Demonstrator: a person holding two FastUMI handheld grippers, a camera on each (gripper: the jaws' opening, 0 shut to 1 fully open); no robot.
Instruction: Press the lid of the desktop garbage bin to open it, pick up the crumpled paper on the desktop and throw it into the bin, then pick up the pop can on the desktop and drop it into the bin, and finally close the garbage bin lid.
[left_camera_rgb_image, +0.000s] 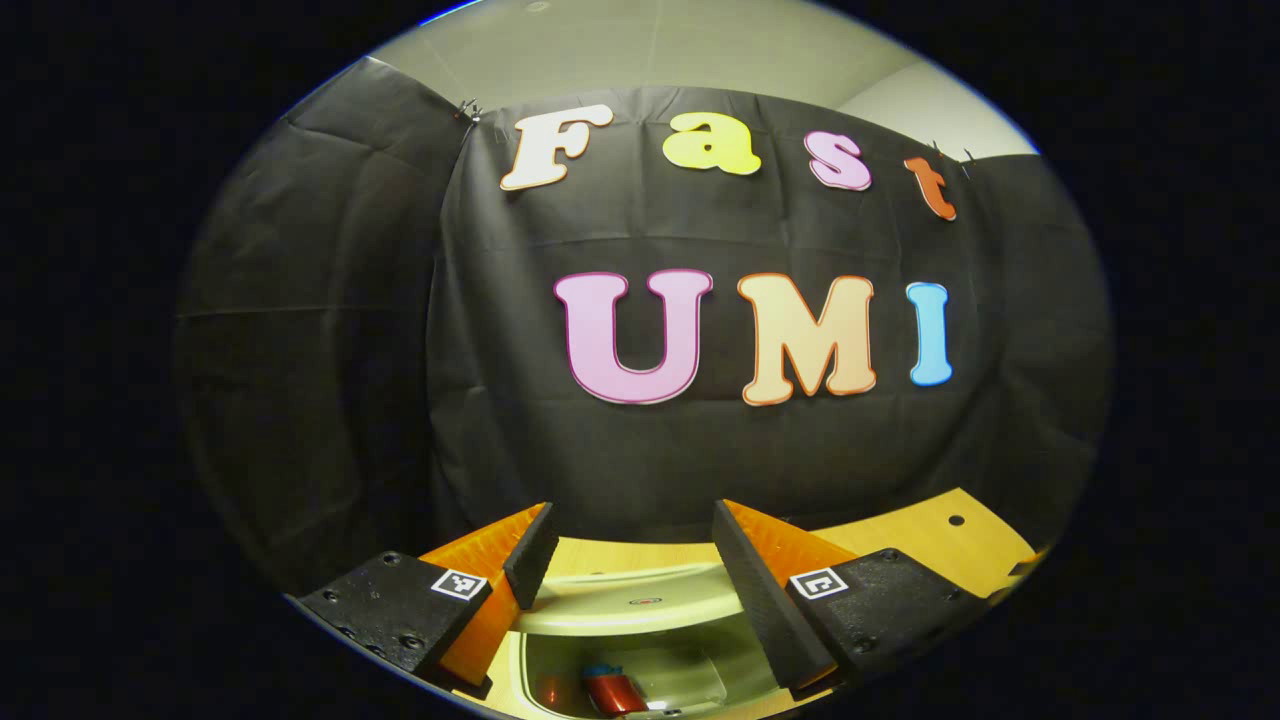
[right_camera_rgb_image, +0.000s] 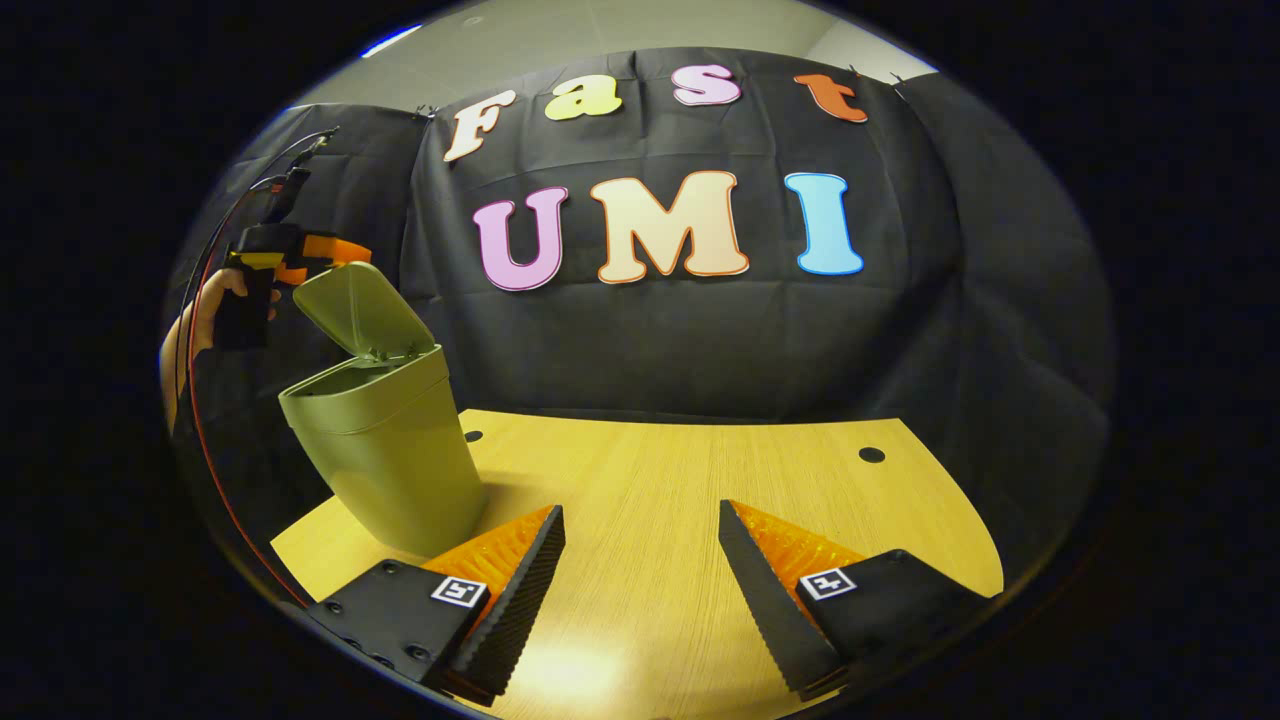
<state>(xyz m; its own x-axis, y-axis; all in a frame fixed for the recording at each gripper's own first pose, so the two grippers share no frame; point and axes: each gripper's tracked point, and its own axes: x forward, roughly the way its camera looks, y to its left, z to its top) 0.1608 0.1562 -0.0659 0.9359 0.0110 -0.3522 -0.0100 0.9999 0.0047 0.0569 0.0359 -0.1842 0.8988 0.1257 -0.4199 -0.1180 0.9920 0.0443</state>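
The olive-green desktop bin (right_camera_rgb_image: 385, 455) stands at the left of the wooden table (right_camera_rgb_image: 700, 480), its lid (right_camera_rgb_image: 360, 310) tilted up and open. In the left gripper view I look down into the bin (left_camera_rgb_image: 640, 640); a red pop can (left_camera_rgb_image: 612, 690) lies at its bottom, and the raised lid (left_camera_rgb_image: 640, 600) sits between my fingers without touching them. My left gripper (left_camera_rgb_image: 635, 560) is open, just above the lid. It shows in the right gripper view as the left gripper (right_camera_rgb_image: 285, 262), held by a hand behind the lid's top edge. My right gripper (right_camera_rgb_image: 640, 560) is open over bare table.
The table has small round holes (right_camera_rgb_image: 872, 454) near its back edge. Black cloth walls close the booth behind and at both sides. A red cable (right_camera_rgb_image: 200, 420) hangs from the left gripper down past the table's left corner.
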